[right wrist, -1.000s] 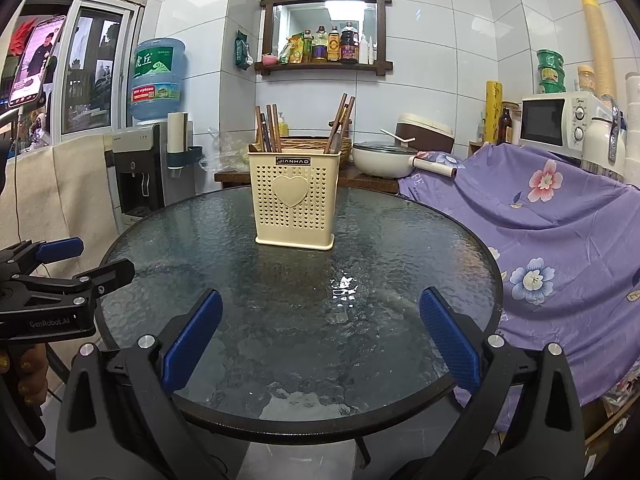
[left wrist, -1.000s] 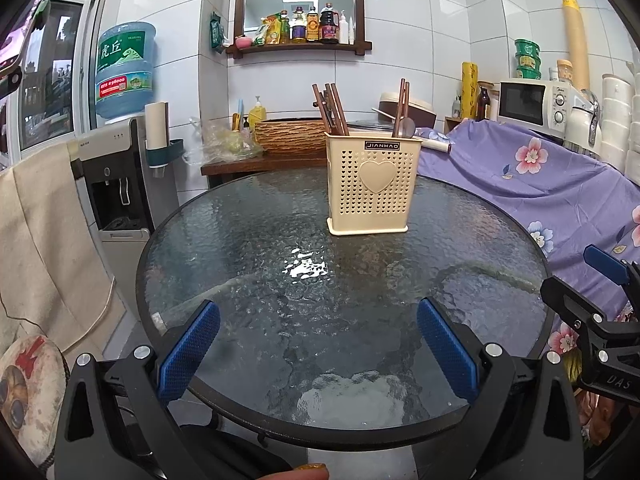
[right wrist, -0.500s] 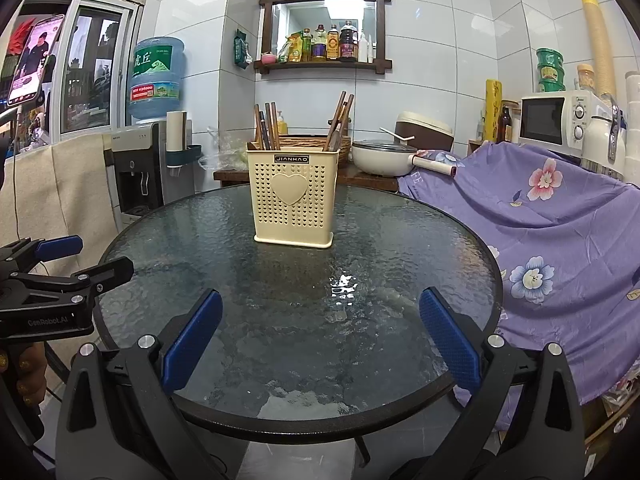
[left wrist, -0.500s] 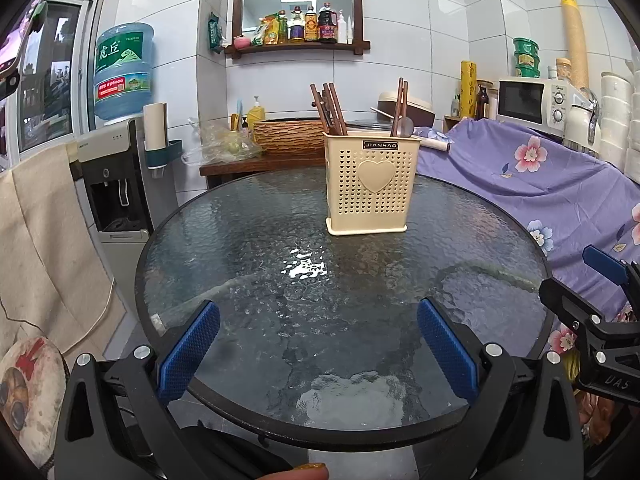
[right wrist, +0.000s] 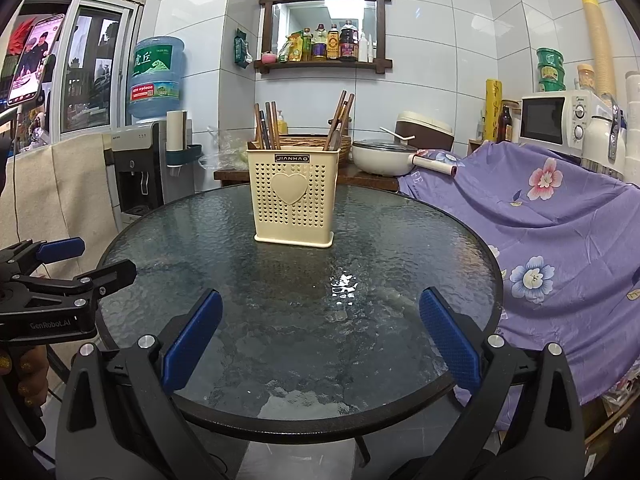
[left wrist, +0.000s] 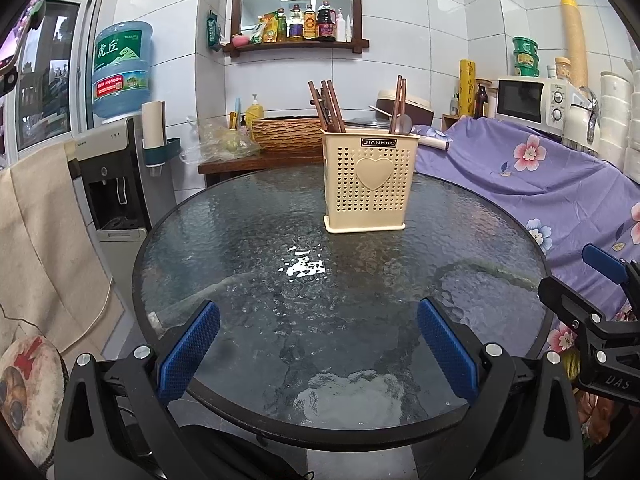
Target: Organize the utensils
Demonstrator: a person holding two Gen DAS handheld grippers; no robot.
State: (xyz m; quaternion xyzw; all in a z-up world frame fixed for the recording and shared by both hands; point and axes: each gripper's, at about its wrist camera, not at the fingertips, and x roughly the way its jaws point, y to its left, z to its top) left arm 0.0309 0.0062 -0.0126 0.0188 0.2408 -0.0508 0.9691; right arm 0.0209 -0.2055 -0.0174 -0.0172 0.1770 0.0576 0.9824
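A cream plastic utensil caddy [left wrist: 370,184], square-sided and perforated with rows of tiny heart-shaped holes around one large raised heart, stands upright on the round counter of dark, pebble-textured glass with a black rim [left wrist: 248,264], on the far half, well apart from both tools. Slim dark-brown wooden chopsticks [left wrist: 326,106] lean out of its left compartment; more sticks and a grey metal spoon bowl [left wrist: 403,124] rise from its right side. A black label sits at the top of the front wall.

The left tool [left wrist: 318,344] hovers over the near edge of the counter, its jaws wide apart and holding nothing; the fingers [left wrist: 188,350] are black plastic faced with blue, finely knurled pads. The right tool [right wrist: 320,340] is likewise spread and empty over the near rim, with the same blue textured pads [right wrist: 448,340]. A purple cloth printed with pink and white flowers [right wrist: 552,216] drapes over furniture to the right of the counter.
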